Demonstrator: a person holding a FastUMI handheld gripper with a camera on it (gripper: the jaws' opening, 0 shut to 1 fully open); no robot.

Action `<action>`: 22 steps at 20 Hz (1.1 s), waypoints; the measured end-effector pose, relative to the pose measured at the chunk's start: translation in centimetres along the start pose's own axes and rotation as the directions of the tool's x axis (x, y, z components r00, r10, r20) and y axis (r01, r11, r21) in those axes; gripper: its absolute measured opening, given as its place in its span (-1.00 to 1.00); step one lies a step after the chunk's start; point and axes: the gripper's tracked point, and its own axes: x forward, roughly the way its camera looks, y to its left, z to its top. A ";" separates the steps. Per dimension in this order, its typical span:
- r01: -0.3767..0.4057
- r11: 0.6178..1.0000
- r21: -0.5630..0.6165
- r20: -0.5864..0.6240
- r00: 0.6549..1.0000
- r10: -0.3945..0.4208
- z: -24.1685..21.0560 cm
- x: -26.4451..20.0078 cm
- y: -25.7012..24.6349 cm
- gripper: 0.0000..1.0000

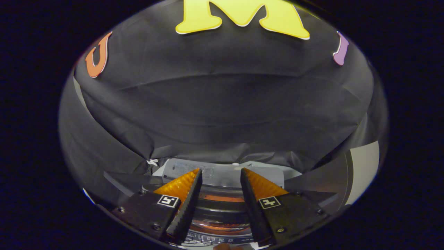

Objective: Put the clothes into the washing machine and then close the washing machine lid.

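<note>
A small pale washing machine (222, 175) stands just below and ahead of my gripper (220, 170), against the black cloth wall. Its back panel shows between and beyond the fingertips. Lower down between the fingers lies the machine's round dark-rimmed top (218, 211). Something orange, apparently the clothes (222, 198), shows inside it. I cannot tell whether a clear lid lies over the drum. My gripper is open, its fingers a drum's width apart with nothing held between them.
The black cloth wall (222, 114) hangs close behind the machine and curves round both sides. A pale upright panel (364, 170) stands to the right of the machine. Dark flat surfaces flank the machine on both sides.
</note>
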 end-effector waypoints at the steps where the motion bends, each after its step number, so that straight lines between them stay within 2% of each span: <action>1: 0.001 1.000 0.001 -0.002 1.000 -0.001 -0.5 -0.3 0.0 0.40; 12: -0.018 1.000 0.013 -0.036 0.999 0.018 -5.3 -1.1 0.8 0.38; 16: -0.021 0.999 0.047 -0.059 0.998 0.023 -8.9 -1.7 1.1 0.37; 22: -0.022 0.999 0.038 -0.088 0.996 0.025 -13.0 -2.1 0.9 0.33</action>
